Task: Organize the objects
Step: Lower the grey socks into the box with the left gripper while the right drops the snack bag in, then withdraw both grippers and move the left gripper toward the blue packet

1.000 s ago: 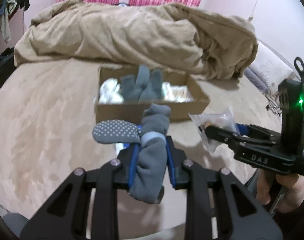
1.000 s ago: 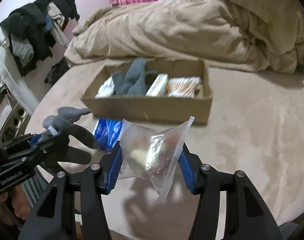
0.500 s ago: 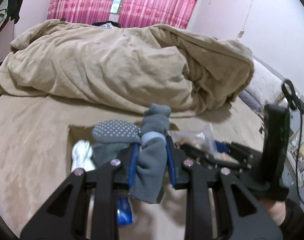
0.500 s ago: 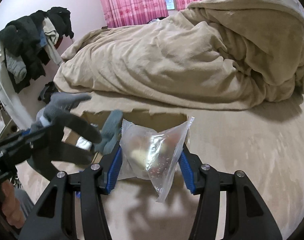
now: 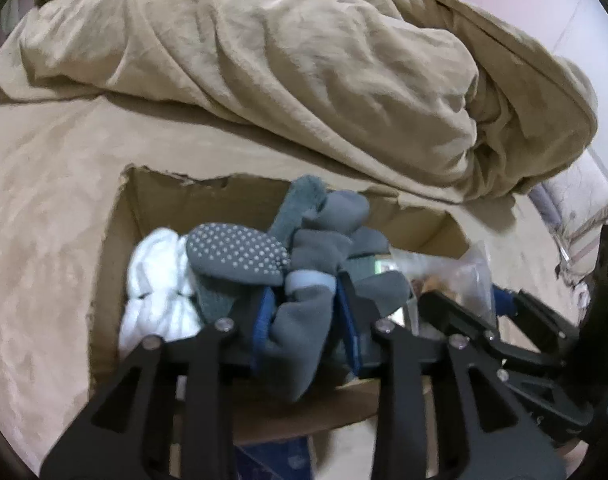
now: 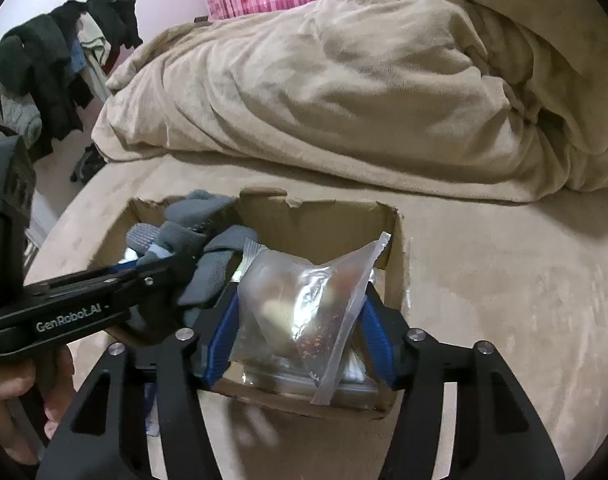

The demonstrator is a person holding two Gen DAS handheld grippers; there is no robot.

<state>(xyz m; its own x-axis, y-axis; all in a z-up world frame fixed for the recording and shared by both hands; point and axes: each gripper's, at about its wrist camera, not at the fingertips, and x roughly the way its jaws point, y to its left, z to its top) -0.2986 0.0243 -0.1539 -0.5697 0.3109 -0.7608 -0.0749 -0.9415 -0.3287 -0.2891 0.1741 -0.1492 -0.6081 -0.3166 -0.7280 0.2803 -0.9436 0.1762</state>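
Hovering over cardboard box (image 6: 398,240) | left gripper (image 5: 306,316) clenched on grey socks (image 5: 304,320), box's left half directly below | right gripper (image 6: 297,340) grasping plastic bag (image 6: 304,300), right half below

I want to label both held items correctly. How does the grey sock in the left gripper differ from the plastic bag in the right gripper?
The grey sock is opaque cloth with a dotted sole; the plastic bag is clear film showing small contents inside. The sock droops over the left gripper fingers; the bag stands stiffer, one corner up, in the right gripper. The sock hangs above other socks; the bag above flat packets. Both are pinched over the cardboard box.
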